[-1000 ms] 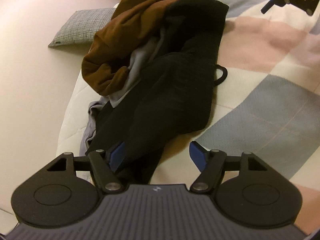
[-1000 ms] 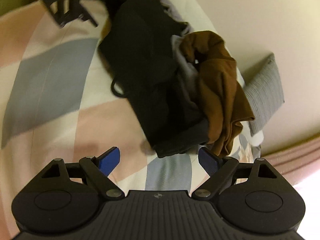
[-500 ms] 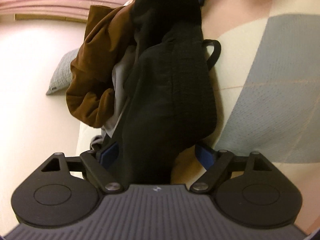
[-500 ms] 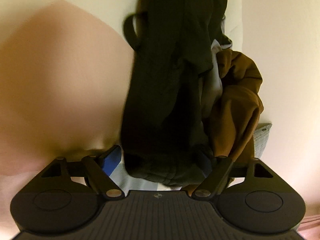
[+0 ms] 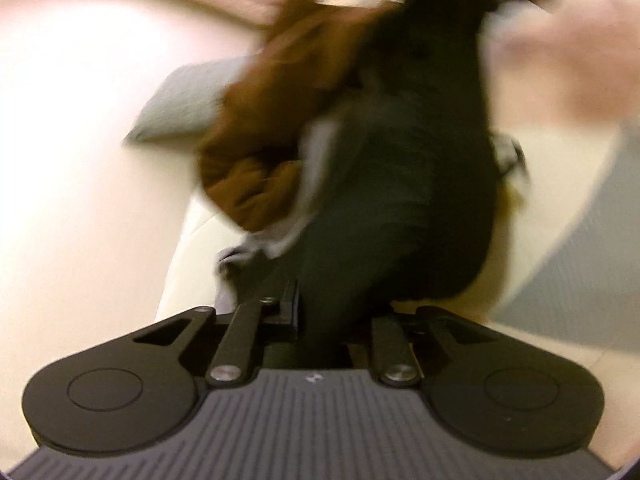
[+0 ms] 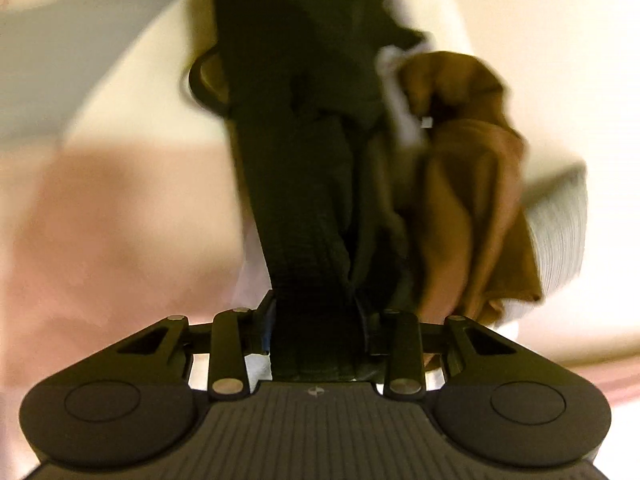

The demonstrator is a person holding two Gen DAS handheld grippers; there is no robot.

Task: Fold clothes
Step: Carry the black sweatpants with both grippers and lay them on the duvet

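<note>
- L gripper [image 5: 334,320]: was open 1 s ago, now clamped on black garment [image 5: 400,200].
- R gripper [image 6: 316,328]: same change, pinching garment's other end.
- Garment stretched between both above quilt [image 6: 100,200]; brown garment [image 6: 472,184] alongside. Frames blurred.

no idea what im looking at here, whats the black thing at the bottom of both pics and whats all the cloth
The black shape at the bottom is a hand-held gripper; a person holds one in each hand, and each carries a camera looking forward along its jaws. One picture is from the left gripper, the other from the right gripper. Both have their jaws closed on the same black garment, one at each end. Beside it lies a brown garment with some pale grey clothing. All rest on a patchwork bedspread, with a grey cushion beyond. Both pictures are blurred.
</note>
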